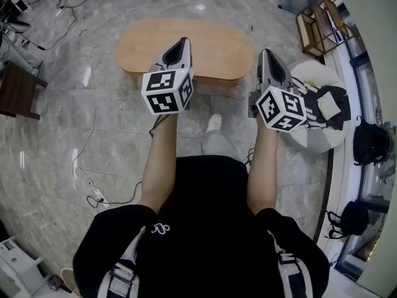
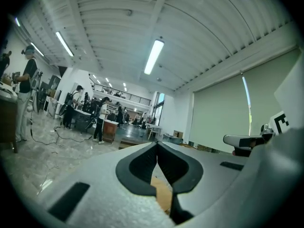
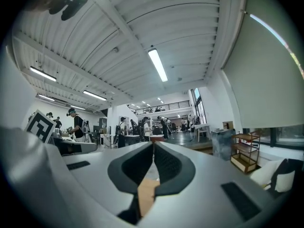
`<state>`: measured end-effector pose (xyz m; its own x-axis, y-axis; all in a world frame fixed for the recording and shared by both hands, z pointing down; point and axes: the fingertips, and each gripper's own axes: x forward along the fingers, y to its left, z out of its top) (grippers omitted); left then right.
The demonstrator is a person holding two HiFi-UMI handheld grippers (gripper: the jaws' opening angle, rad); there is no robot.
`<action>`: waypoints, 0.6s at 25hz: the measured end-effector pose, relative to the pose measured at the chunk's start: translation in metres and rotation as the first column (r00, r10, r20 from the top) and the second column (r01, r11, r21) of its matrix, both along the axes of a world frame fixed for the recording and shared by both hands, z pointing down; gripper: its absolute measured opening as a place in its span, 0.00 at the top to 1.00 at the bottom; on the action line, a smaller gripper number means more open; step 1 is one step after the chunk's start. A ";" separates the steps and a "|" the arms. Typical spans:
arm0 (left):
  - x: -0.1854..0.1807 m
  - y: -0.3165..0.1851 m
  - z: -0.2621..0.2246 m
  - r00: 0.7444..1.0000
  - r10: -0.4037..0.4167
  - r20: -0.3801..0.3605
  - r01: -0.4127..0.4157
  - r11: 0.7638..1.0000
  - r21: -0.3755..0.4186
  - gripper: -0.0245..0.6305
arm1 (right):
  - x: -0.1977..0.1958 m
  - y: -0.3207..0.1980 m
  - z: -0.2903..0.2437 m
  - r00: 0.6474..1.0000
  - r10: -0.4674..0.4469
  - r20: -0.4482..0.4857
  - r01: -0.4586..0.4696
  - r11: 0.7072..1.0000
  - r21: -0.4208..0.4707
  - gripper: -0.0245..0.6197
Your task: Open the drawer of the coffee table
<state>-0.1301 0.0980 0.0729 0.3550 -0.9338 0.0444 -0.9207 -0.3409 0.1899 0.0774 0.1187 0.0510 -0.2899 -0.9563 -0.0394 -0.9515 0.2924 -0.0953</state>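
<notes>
An oval wooden coffee table (image 1: pixel 211 45) stands on the marble floor ahead of me; no drawer front shows from above. My left gripper (image 1: pixel 183 42) hangs level over the table's near left part, jaws shut and empty. My right gripper (image 1: pixel 265 53) is level beside the table's right end, also shut and empty. In the left gripper view the black pads (image 2: pixel 145 163) meet, with a strip of wood (image 2: pixel 161 194) below them. The right gripper view shows its pads (image 3: pixel 164 163) closed too, over wood (image 3: pixel 146 194).
A white round seat (image 1: pixel 316 138) with a black-and-white cushion stands at the right, and a wooden rack (image 1: pixel 319 27) behind it. At the left is a dark side table (image 1: pixel 18 89). Cables (image 1: pixel 93 191) trail on the floor. Black bags (image 1: pixel 369 141) lie by the window. People stand far off (image 2: pixel 102 120).
</notes>
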 end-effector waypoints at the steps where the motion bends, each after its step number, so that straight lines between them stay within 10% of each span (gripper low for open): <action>1: 0.005 -0.010 0.000 1.000 0.003 0.001 -0.003 1.000 0.000 0.95 | 0.004 -0.012 0.001 1.000 -0.002 0.004 0.002 1.000 -0.001 0.94; 15: 0.075 -0.184 -0.010 0.997 -0.048 0.060 0.045 0.998 0.037 0.95 | 0.055 -0.220 0.008 0.992 -0.108 0.067 0.109 0.994 -0.019 0.94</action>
